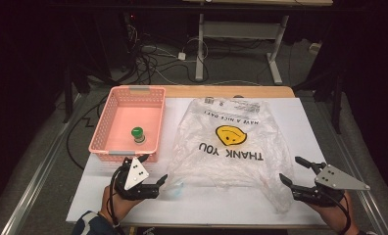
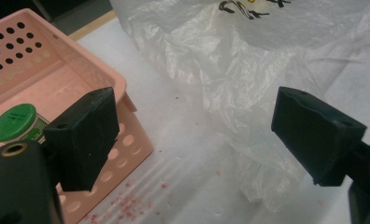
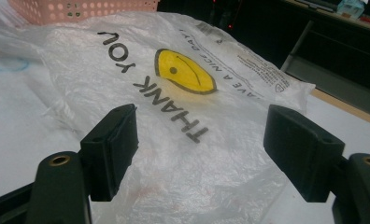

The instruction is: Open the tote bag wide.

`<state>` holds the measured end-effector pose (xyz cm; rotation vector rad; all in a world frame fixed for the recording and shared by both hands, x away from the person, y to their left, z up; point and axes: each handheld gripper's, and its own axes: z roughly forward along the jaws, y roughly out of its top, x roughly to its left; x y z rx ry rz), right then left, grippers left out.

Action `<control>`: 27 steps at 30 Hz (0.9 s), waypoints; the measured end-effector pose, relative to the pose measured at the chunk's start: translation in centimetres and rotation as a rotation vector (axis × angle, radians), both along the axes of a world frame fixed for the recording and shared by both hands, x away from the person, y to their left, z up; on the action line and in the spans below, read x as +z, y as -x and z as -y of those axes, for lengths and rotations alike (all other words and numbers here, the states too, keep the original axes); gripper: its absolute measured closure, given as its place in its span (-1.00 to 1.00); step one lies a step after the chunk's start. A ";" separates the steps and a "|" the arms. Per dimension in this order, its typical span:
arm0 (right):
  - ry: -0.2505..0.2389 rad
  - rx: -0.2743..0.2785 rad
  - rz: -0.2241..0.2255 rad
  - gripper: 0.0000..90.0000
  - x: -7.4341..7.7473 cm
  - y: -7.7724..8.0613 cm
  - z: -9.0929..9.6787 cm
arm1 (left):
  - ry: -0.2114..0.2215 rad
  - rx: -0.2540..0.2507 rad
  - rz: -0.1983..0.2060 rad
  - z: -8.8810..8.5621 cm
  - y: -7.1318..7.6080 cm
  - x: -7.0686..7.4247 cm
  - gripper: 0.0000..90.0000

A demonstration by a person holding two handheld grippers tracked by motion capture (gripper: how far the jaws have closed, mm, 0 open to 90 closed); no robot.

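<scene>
A crumpled clear plastic bag (image 1: 231, 147) with a yellow smiley and "THANK YOU" print lies flat on the white table top. Left of it stands a pink perforated basket (image 1: 114, 112) holding a small green-lidded jar (image 1: 137, 134). My left gripper (image 1: 154, 169) hovers open by the bag's near left corner, just in front of the basket. In the left gripper view the bag (image 2: 248, 60), basket (image 2: 127, 140) and jar (image 2: 15, 122) lie beyond the open left gripper (image 2: 197, 135). My right gripper (image 1: 291, 170) stands open at the bag's near right corner. The right gripper (image 3: 204, 149) points along the bag (image 3: 174, 93), nothing between its pads.
A white sheet (image 1: 309, 127) covers the wooden table (image 1: 221, 91). Small reddish crumbs (image 2: 127, 205) dot the sheet near the basket. Beyond the far edge, cables (image 1: 153, 58) lie on the floor beside another table's metal legs (image 1: 200, 49). The basket (image 3: 80, 7) shows at the far left.
</scene>
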<state>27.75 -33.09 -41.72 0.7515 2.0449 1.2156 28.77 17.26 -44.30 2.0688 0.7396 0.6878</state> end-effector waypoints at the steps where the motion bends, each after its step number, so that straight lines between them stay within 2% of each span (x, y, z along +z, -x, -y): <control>1: 0.008 0.002 0.004 -0.39 0.0 0.0 -0.1 | -0.006 -0.003 0.003 0.1 0.1 0.0 -0.67; 6: 0.011 -0.004 0.006 -0.37 -0.1 -0.1 0.1 | -0.030 0.000 0.010 0.2 0.3 0.0 -0.67; 9: 0.006 -0.012 0.004 -0.35 -0.1 -0.4 0.1 | -0.022 0.001 0.011 0.1 0.3 0.0 -0.67; 15: 0.018 -0.018 0.001 -0.26 0.3 -2.1 0.2 | -0.027 0.000 0.008 0.1 0.7 -0.1 -0.66; 18: 0.035 -0.019 -0.037 -0.20 0.5 -4.1 0.8 | -0.033 -0.007 0.014 0.2 0.8 -0.1 -0.66; 20: 0.062 -0.048 -0.048 -0.17 0.6 -6.0 1.2 | -0.035 -0.010 0.012 0.2 0.8 -0.1 -0.66; 22: 0.062 -0.071 -0.079 -0.17 0.9 -8.2 1.5 | -0.031 -0.009 0.009 0.1 0.6 -0.1 -0.66; 23: 0.062 -0.071 -0.079 -0.17 0.9 -8.2 1.5 | -0.029 -0.010 0.008 0.1 0.6 -0.1 -0.66; 24: 0.079 -0.110 -0.082 -0.10 1.3 -10.4 1.5 | -0.029 -0.010 0.010 0.1 0.6 -0.1 -0.66; 27: 0.128 -0.156 -0.119 -0.07 1.5 -14.2 0.9 | -0.028 -0.014 0.006 0.1 0.5 -0.2 -0.66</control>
